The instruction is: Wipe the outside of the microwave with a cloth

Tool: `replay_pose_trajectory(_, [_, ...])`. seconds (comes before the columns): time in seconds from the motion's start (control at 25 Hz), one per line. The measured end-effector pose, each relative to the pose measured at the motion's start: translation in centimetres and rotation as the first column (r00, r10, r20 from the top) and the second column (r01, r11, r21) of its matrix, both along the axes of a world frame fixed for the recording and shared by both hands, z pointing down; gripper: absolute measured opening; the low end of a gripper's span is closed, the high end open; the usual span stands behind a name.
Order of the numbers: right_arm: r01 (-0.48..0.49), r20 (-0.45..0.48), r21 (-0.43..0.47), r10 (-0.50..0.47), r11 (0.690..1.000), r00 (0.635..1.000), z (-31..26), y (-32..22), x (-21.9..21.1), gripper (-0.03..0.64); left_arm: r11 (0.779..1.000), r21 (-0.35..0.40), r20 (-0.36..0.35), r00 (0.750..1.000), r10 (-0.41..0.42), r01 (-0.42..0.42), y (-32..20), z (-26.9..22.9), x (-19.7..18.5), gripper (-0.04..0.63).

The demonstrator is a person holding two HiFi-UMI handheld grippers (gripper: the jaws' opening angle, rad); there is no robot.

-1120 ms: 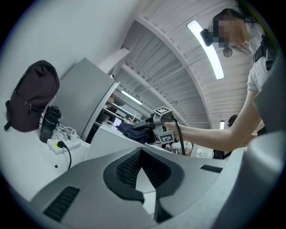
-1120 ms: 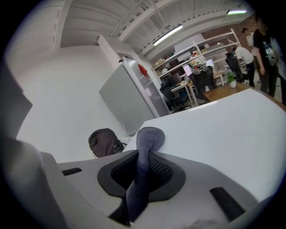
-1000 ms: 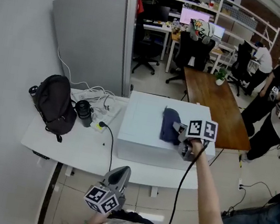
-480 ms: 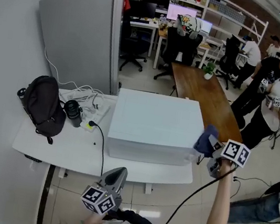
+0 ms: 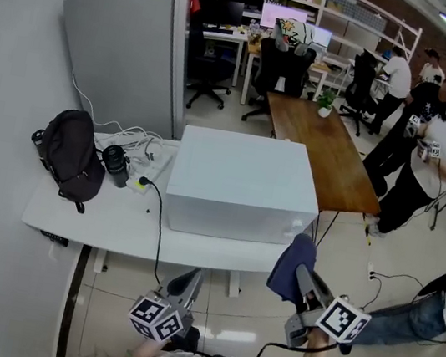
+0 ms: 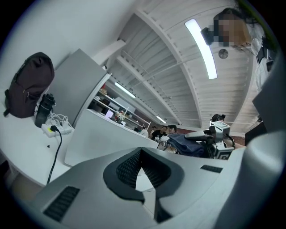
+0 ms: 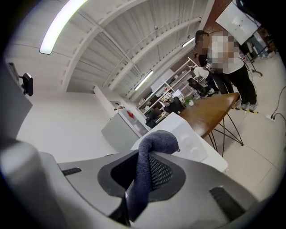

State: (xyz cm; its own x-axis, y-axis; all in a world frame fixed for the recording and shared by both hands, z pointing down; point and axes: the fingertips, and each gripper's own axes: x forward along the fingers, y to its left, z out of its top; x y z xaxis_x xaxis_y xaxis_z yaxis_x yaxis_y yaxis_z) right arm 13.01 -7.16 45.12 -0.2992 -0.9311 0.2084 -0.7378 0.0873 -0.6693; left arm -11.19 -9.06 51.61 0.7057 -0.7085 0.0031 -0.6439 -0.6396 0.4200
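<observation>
The white microwave [image 5: 238,186] stands on a white table [image 5: 88,223]; it also shows in the left gripper view [image 6: 100,136] and the right gripper view [image 7: 190,136]. My right gripper [image 5: 303,277] hangs low, in front of the microwave's right front corner and apart from it. It is shut on a dark blue cloth [image 5: 289,261], which drapes over the jaws [image 7: 156,139]. My left gripper [image 5: 188,279] stays near my body, below the table's front edge, shut with nothing in it [image 6: 141,156]. The cloth [image 6: 187,145] shows from there too.
A black backpack [image 5: 70,156], a black mug [image 5: 113,165] and a power strip with cables [image 5: 139,183] lie left of the microwave. A grey partition [image 5: 121,55] stands behind. A wooden table [image 5: 320,152] and several standing people [image 5: 431,149] are to the right.
The right gripper carried the cloth off the microwave's top, past its right side, down to the front right below the table edge. The left gripper barely moved.
</observation>
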Motion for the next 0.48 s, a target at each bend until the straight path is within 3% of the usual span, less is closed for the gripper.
replay_pose_trajectory(0.16, [0.009,0.053,0.026,-0.01,1.0,0.999,0.8,7.9,-1.0,0.075,1.0,0.013,-0.017,1.0,0.006,-0.006,5.3,-0.5,2.1,-0.014])
replay_pose_trajectory(0.48, [0.042,-0.011,0.132,-0.041,0.99,0.999,0.0,20.6,3.4,0.075,0.999,0.031,-0.213,0.977,-0.031,0.038,20.7,-3.4,5.6,-0.014])
